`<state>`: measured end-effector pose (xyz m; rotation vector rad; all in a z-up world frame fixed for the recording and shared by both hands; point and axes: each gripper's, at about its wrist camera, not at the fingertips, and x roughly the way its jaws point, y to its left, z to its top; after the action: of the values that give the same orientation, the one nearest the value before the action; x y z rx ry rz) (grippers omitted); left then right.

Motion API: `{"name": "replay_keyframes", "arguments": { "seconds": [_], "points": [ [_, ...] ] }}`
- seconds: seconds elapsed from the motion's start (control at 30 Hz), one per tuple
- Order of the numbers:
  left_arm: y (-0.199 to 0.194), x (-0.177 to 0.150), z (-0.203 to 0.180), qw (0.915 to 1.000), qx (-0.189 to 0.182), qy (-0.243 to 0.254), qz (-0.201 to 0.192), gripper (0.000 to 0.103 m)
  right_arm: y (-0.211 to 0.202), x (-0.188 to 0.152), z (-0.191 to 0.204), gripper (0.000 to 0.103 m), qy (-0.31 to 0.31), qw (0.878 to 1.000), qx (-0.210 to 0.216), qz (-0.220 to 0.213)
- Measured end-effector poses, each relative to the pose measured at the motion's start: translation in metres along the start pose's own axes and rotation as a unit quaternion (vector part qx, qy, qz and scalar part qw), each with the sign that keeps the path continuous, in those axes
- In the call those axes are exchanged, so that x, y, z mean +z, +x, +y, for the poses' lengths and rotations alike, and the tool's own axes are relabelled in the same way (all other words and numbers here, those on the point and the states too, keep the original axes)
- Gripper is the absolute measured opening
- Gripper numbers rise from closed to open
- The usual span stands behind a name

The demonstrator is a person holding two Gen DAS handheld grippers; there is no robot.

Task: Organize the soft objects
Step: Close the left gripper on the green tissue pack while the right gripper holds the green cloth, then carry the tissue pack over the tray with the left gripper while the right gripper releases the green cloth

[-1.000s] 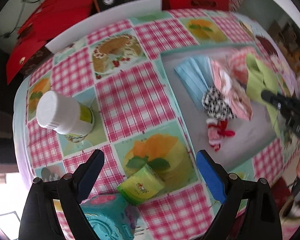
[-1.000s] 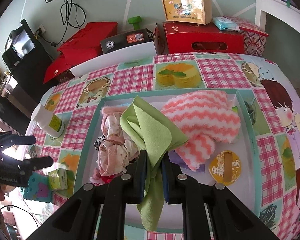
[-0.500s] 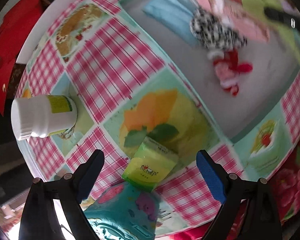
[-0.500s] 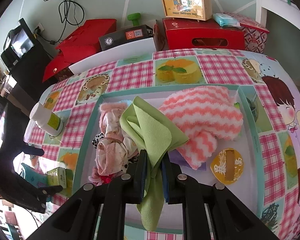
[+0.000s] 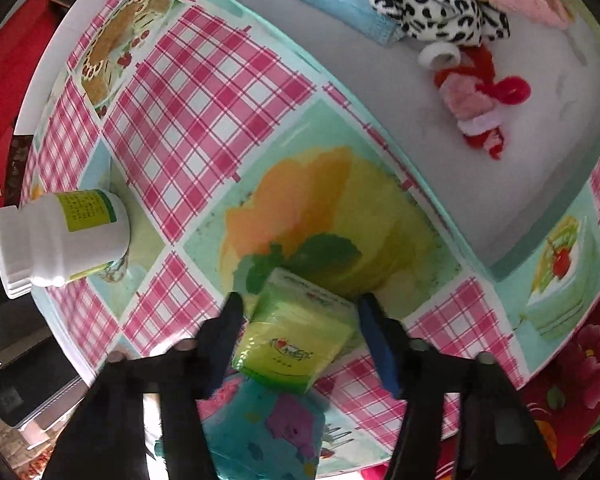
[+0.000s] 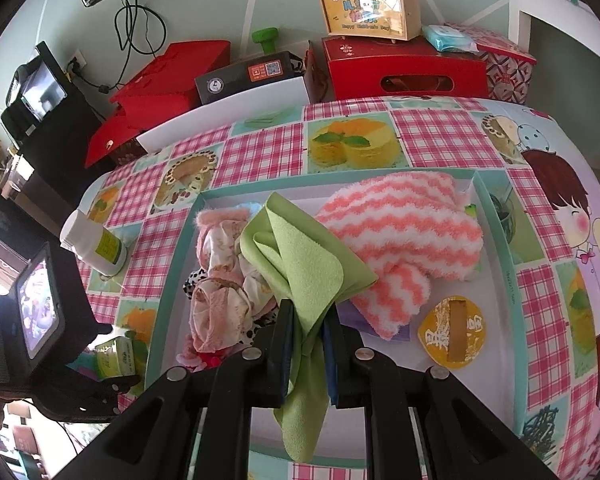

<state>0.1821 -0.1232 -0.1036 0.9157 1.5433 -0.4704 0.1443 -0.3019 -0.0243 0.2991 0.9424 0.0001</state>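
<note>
The left tongs (image 5: 300,320) point steeply down at the table (image 5: 204,92), which is covered in a glossy pink-check oilcloth with cake pictures. Their jaws have just been closing and now straddle a small soft yellow-green tissue pack (image 5: 296,336), the blue pads close on either side of it but not yet pressing. The pack lies partly on a teal cartoon-printed pouch (image 5: 268,424) near the table's edge, just outside the shallow white tray with a teal rim (image 6: 172,280). A white plastic bottle with a green label (image 5: 64,240) stands well to its left.

The right tongs (image 6: 309,332) slant down over the tray, clenched on a folded lime-green microfibre cloth (image 6: 308,268) whose lower end hangs below the jaws. Beside it lie a fluffy pink-and-white zigzag sock (image 6: 404,232) and a heap of pale pink fabric (image 6: 216,280).
</note>
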Motion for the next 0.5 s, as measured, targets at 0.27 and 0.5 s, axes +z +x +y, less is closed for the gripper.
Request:
{"name": "replay_keyframes", "arguments": {
  "seconds": [0.27,0.5],
  "points": [
    [-0.019,-0.002,0.021,0.9975,-0.033,-0.044,-0.045,0.055,-0.001,0.000,-0.001,0.015,0.002,1.000,0.003,-0.001],
    [-0.062,-0.009,0.044,0.9763,-0.085,-0.134,-0.148,0.055,-0.002,0.000,-0.004,0.015,0.007,1.000,0.004,-0.002]
  ]
}}
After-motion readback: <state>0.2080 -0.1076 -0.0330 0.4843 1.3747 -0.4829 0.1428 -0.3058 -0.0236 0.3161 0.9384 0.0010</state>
